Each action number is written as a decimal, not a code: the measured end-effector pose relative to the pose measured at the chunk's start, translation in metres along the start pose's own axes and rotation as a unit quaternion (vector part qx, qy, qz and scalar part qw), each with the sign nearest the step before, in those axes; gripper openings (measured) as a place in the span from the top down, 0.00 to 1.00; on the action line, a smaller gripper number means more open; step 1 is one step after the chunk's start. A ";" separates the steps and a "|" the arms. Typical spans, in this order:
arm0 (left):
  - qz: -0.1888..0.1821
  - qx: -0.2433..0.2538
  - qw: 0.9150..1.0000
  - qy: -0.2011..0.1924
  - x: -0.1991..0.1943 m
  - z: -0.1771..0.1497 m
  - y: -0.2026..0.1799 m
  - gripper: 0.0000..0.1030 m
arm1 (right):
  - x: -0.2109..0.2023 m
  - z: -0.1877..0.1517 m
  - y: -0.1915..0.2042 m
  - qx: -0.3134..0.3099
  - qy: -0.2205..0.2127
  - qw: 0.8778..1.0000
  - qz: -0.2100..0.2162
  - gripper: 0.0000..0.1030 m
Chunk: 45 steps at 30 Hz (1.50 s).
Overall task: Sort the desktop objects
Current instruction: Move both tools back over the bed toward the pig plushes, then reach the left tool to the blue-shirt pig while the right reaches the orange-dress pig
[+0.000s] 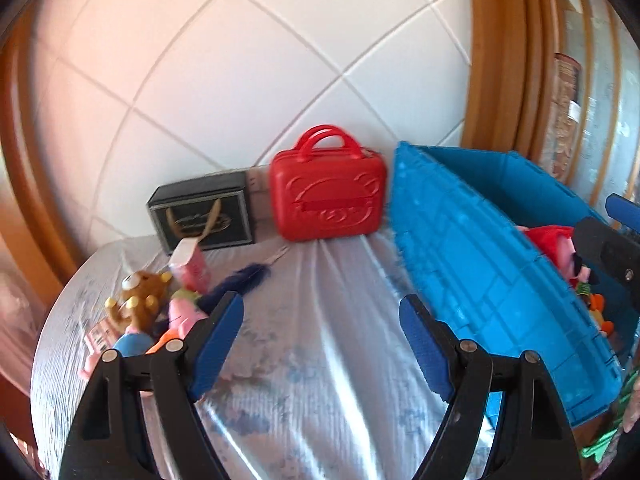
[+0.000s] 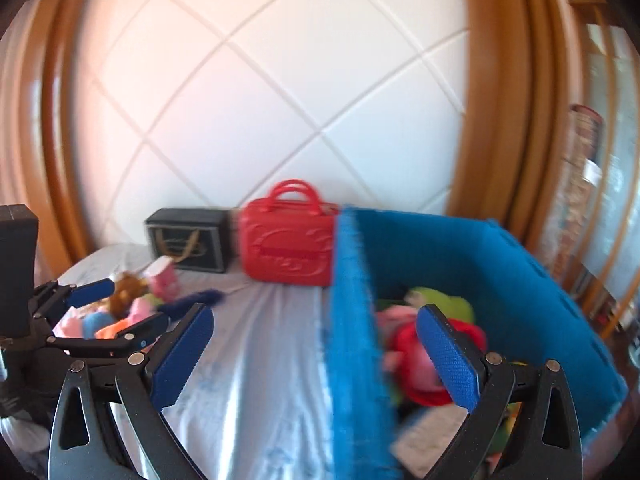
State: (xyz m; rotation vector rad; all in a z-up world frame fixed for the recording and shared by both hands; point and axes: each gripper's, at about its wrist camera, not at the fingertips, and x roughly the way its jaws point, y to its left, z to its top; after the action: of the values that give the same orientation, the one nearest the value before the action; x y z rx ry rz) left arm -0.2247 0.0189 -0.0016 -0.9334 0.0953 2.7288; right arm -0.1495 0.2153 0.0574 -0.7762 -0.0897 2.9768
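Observation:
My left gripper hangs open over the shiny cloth, nothing between its blue pads. Just left of it lies a toy pile: a brown bear, a pink carton, pink plush figures and a dark blue fuzzy piece. In the right wrist view the left gripper hovers over this pile. My right gripper is wide open and empty, above the left wall of a blue bin. Inside the bin lie a red and pink plush and a green one.
A red carry case and a black box stand against the white tiled wall at the back. The blue bin fills the table's right side. The table's cloth drops off at the left. Wooden door frames flank the wall.

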 end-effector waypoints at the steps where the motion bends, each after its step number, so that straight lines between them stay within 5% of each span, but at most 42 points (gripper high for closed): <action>1: 0.013 -0.015 1.000 0.007 0.002 -0.006 0.018 0.22 | 0.011 0.001 0.016 -0.010 0.007 1.000 0.018 0.00; 10: 0.128 -0.124 0.981 0.076 0.003 -0.084 0.172 0.22 | 0.099 -0.016 0.145 -0.072 0.098 0.983 0.135 0.00; 16: 0.167 -0.161 0.966 0.110 -0.001 -0.127 0.252 0.22 | 0.142 -0.030 0.212 -0.086 0.156 0.969 0.172 0.00; 22: 0.154 -0.165 0.963 0.145 0.023 -0.153 0.307 0.22 | 0.175 -0.044 0.268 -0.096 0.197 0.961 0.169 0.00; 32: 0.120 -0.158 0.956 0.217 0.121 -0.201 0.391 0.22 | 0.257 -0.104 0.345 -0.087 0.287 0.944 0.139 0.00; 41: 0.062 -0.169 0.960 0.216 0.172 -0.206 0.390 0.22 | 0.317 -0.160 0.400 -0.104 0.327 0.929 0.138 0.00; 45: 0.039 -0.179 0.957 0.224 0.185 -0.201 0.373 0.22 | 0.324 -0.164 0.403 -0.176 0.307 0.931 0.083 0.00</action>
State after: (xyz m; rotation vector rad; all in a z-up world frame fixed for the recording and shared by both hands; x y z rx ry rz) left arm -0.3434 -0.3299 -0.2808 -1.6716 -0.2963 2.5949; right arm -0.3701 -0.1543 -0.2723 -1.7957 -0.5551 2.7302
